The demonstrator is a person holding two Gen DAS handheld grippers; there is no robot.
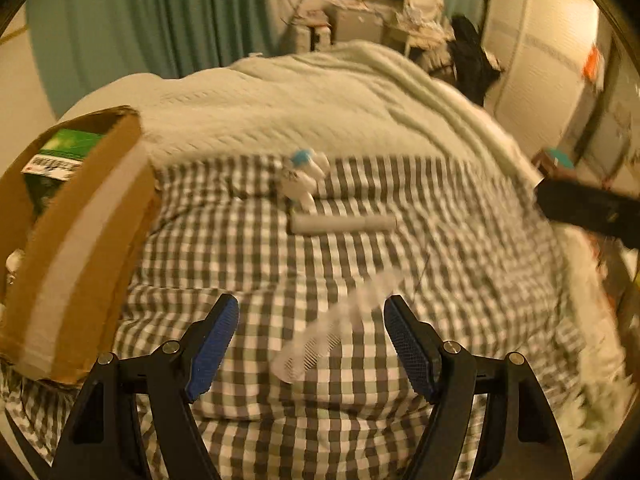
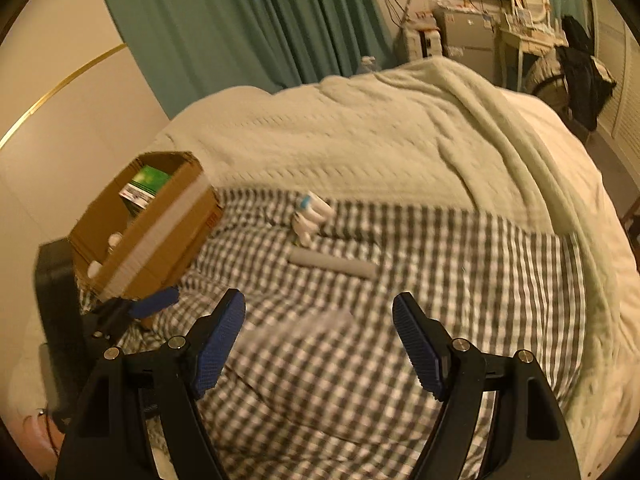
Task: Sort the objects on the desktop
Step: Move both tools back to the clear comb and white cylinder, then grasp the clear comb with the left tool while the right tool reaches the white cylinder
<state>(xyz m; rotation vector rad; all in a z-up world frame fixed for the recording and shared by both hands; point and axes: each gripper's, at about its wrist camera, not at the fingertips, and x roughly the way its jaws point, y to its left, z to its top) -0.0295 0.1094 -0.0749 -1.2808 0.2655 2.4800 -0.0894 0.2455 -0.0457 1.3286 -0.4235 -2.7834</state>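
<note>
On the checked bed cover [image 1: 460,280] lie a clear plastic comb [image 1: 332,328], a grey tube [image 1: 344,224] and a white pack with a blue cap [image 1: 306,176]. My left gripper [image 1: 311,304] hangs open over the comb, which lies slantwise between and below the fingers, untouched. In the right wrist view my right gripper [image 2: 320,296] is open and holds nothing. The blurred comb [image 2: 304,328] is just below it, with the grey tube [image 2: 332,264] and the white pack [image 2: 310,216] farther off. A blue pad [image 2: 154,304] of the left gripper shows at the left.
An open cardboard box [image 1: 80,240] stands at the left on the bed with a green packet [image 1: 68,152] inside; the right wrist view shows this box [image 2: 160,232] too. A pale blanket [image 1: 320,100] covers the far half. Green curtains and cluttered furniture stand beyond.
</note>
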